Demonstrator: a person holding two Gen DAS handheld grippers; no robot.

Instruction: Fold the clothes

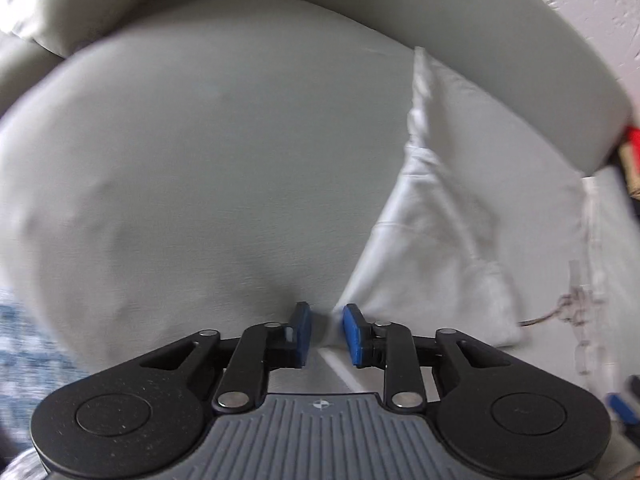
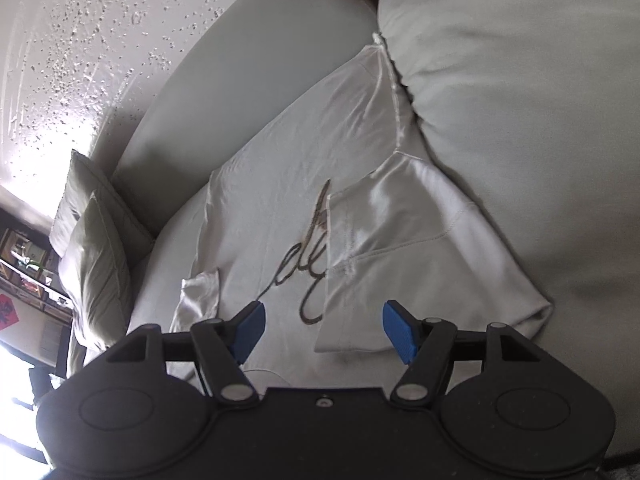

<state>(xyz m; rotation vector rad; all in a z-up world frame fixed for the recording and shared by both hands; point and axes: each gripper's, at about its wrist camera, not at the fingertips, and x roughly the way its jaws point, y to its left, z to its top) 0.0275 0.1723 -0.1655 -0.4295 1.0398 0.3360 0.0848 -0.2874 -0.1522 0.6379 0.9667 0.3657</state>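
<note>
Big grey sofa seat cushion (image 1: 180, 152) takes up most of the left view, with the backrest (image 2: 224, 92) curving behind it. Two grey throw pillows (image 2: 96, 248) are propped at the far end. Bumpy textured white wall (image 2: 68, 40) behind, plus a blue patterned rug (image 1: 28, 356) at the edge.
</note>
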